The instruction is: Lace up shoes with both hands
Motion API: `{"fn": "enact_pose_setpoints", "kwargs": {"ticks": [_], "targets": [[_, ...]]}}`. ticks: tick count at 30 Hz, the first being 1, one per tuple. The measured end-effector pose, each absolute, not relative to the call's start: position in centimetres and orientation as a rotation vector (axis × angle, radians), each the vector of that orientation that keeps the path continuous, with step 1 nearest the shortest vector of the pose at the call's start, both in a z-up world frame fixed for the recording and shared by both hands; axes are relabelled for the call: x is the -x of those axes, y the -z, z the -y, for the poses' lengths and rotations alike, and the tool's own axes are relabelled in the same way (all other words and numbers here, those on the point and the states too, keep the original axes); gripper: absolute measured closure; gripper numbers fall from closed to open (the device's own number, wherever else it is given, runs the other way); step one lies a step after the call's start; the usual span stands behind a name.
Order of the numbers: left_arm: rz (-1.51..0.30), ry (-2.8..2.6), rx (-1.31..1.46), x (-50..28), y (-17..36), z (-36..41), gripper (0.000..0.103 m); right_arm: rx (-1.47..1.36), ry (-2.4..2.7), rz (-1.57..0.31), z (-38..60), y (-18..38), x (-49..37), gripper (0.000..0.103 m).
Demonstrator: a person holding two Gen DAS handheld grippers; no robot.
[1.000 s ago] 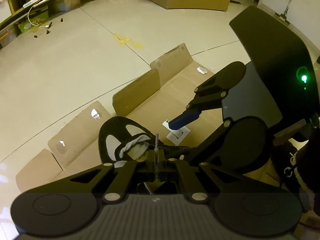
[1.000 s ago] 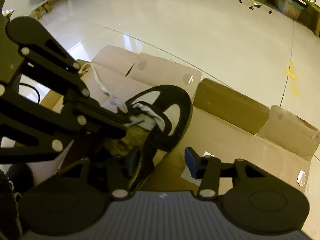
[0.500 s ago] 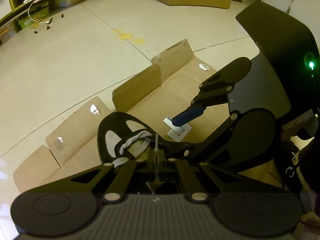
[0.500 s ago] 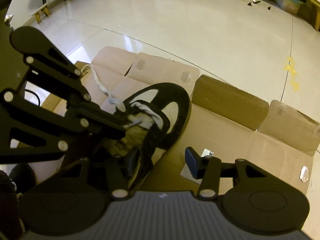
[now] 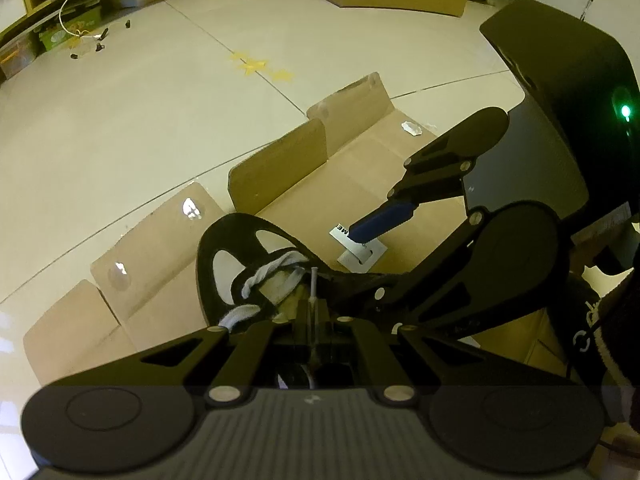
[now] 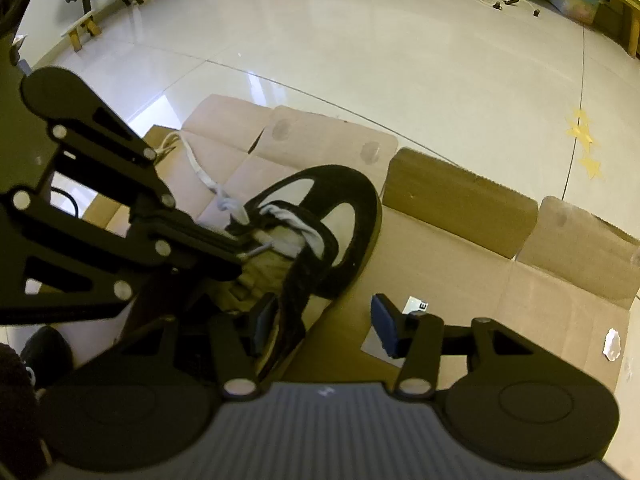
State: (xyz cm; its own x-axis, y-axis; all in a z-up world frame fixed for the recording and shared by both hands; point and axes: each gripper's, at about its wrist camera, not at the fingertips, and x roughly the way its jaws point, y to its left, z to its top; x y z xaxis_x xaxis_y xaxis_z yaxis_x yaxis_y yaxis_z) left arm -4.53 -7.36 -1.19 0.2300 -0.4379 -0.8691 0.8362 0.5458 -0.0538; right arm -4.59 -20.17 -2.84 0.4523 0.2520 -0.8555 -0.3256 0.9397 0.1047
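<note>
Flattened cardboard (image 5: 360,184) covers the glossy tiled floor (image 6: 360,40), and on it lies the black-and-white shoe (image 6: 344,216), toe away from the cameras. Left gripper (image 5: 313,300) is clamped tight on the white lace's tip (image 5: 313,280), right over the shoe's tongue. Right gripper (image 6: 320,318) stands about half open, blue pads straddling the shoe's side near the heel, one pad inside, without pressing it. Yellow star stickers (image 6: 584,144) dot the floor beyond; boxes and shelves line the far wall.
</note>
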Motion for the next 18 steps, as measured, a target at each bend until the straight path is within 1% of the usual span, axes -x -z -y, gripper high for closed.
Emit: {"fn": "enact_pose_setpoints", "kwargs": {"ticks": [4,18], "targets": [[-0.994,0.924,-0.476,4.56,1.24,7.49,0.102,0.068,-0.354,-1.045,20.35,2.91,4.62,0.047],[-0.998,0.929,-0.477,4.63,1.56,7.44,0.102,0.035,-0.355,-1.047,20.86,3.16,4.55,0.047]]}}
